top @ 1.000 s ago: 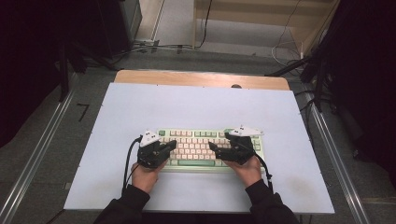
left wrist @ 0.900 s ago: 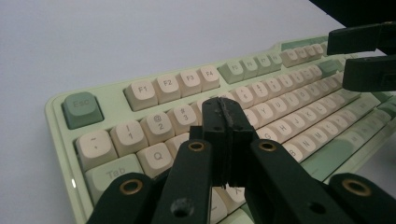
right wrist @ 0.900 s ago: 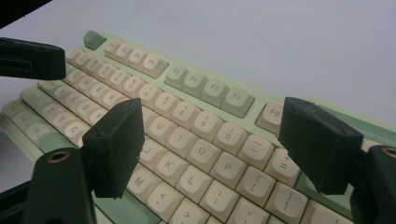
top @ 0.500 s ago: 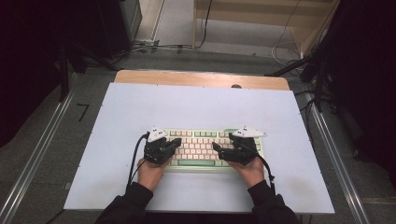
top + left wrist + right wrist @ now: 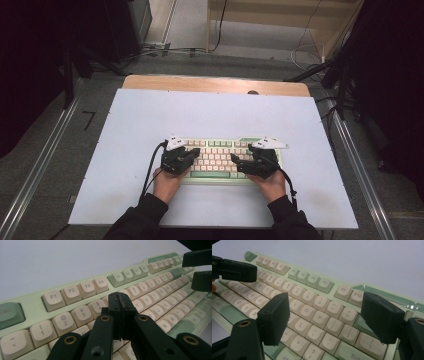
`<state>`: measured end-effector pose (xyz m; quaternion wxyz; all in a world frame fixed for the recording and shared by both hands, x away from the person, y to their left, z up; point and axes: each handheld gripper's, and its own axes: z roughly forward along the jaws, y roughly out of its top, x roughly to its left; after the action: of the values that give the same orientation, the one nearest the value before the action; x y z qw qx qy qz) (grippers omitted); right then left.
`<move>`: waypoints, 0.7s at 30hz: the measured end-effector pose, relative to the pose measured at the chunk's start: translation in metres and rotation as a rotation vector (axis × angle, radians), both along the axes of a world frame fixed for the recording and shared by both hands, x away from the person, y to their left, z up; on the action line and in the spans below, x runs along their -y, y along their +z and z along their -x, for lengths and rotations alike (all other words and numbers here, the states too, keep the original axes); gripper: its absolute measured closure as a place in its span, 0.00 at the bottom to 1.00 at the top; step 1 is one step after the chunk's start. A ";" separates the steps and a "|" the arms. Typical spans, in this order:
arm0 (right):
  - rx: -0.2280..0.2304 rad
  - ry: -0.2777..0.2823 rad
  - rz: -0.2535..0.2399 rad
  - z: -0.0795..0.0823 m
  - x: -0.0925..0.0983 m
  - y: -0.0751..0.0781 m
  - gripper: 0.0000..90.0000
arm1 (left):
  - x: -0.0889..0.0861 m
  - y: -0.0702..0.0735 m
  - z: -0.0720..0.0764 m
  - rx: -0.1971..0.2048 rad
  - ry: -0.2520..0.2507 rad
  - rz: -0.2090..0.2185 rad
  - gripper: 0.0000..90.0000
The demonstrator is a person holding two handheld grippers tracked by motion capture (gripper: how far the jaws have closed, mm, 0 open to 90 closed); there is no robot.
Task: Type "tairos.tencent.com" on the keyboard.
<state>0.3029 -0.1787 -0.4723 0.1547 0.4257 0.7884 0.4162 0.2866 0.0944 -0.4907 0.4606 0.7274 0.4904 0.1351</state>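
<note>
A pale green keyboard with cream keycaps (image 5: 222,159) lies on the white counter (image 5: 215,120), near its front edge. The left tool (image 5: 120,305), jaws pressed together, hovers above the number row; the right tool (image 5: 324,315), jaws wide, hovers above the keyboard's right half.
</note>
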 end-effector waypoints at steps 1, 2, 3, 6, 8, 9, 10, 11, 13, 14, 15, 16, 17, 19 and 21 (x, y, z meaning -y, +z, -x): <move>-0.001 -0.003 -0.001 0.000 0.001 0.000 0.24 | 0.001 0.000 -0.001 0.000 -0.003 -0.004 1.00; -0.001 -0.003 0.000 0.000 0.001 0.000 0.24 | 0.002 -0.001 -0.001 -0.003 -0.003 -0.007 1.00; -0.004 -0.007 -0.003 0.000 0.002 0.000 0.24 | 0.002 -0.002 -0.002 -0.005 -0.005 -0.010 1.00; 0.000 -0.010 -0.002 0.001 0.003 0.000 0.24 | 0.004 -0.003 -0.003 -0.017 -0.001 -0.026 1.00; -0.003 -0.011 -0.002 0.001 0.003 0.000 0.24 | 0.004 -0.004 -0.004 -0.027 0.001 -0.028 1.00; -0.003 -0.011 -0.002 0.001 0.003 0.000 0.25 | 0.004 -0.004 -0.004 -0.028 0.002 -0.028 1.00; -0.002 -0.011 -0.001 0.001 0.003 0.000 0.25 | 0.005 -0.004 -0.004 -0.029 0.000 -0.035 1.00; -0.001 -0.008 -0.001 0.001 0.003 0.000 0.25 | 0.005 -0.004 -0.004 -0.034 -0.003 -0.041 1.00; -0.001 -0.009 -0.001 0.002 0.003 0.000 0.25 | 0.007 -0.006 -0.004 -0.040 -0.007 -0.044 1.00; -0.001 -0.010 -0.001 0.001 0.003 0.000 0.25 | 0.007 -0.005 -0.004 -0.039 -0.008 -0.044 1.00; -0.001 -0.010 -0.001 0.001 0.003 0.000 0.25 | 0.007 -0.005 -0.004 -0.035 -0.007 -0.036 1.00; 0.001 -0.010 -0.001 0.001 0.003 0.000 0.25 | 0.006 -0.004 -0.004 -0.035 -0.009 -0.030 1.00; 0.002 -0.010 -0.001 0.002 0.004 0.000 0.24 | 0.005 -0.003 -0.004 -0.032 -0.005 -0.016 1.00; 0.003 -0.012 -0.003 0.001 0.004 0.001 0.25 | 0.001 0.000 -0.003 -0.027 -0.004 0.005 1.00; 0.000 -0.014 -0.005 0.001 0.005 0.001 0.25 | -0.002 0.003 -0.002 -0.027 -0.003 0.034 0.99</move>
<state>0.3016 -0.1832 -0.4715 0.1569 0.4317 0.7843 0.4170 0.2886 0.0964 -0.4878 0.4665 0.7219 0.4977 0.1162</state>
